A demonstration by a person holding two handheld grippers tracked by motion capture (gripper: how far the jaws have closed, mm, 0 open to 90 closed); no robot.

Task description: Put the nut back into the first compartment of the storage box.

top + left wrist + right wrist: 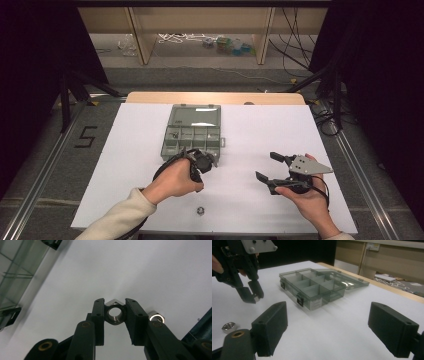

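Observation:
My left gripper (115, 312) is shut on a steel hex nut (114, 314), whose threaded hole faces the camera between the two black pads. In the high view this gripper (204, 162) hovers just in front of the open grey compartment box (192, 132). From the right gripper view the left gripper (253, 296) hangs a little above the white table with the nut (258, 299) at its tips. A second hex nut (201, 210) lies loose on the table near the front edge. My right gripper (266, 166) stands open with nothing between its pads (274, 325).
The box (312, 287) has several small compartments and a clear lid folded back flat. The white sheet (260, 130) covers the table. The loose nut (229, 327) lies left of my right gripper's jaws. Shelving and cables stand beyond the far edge.

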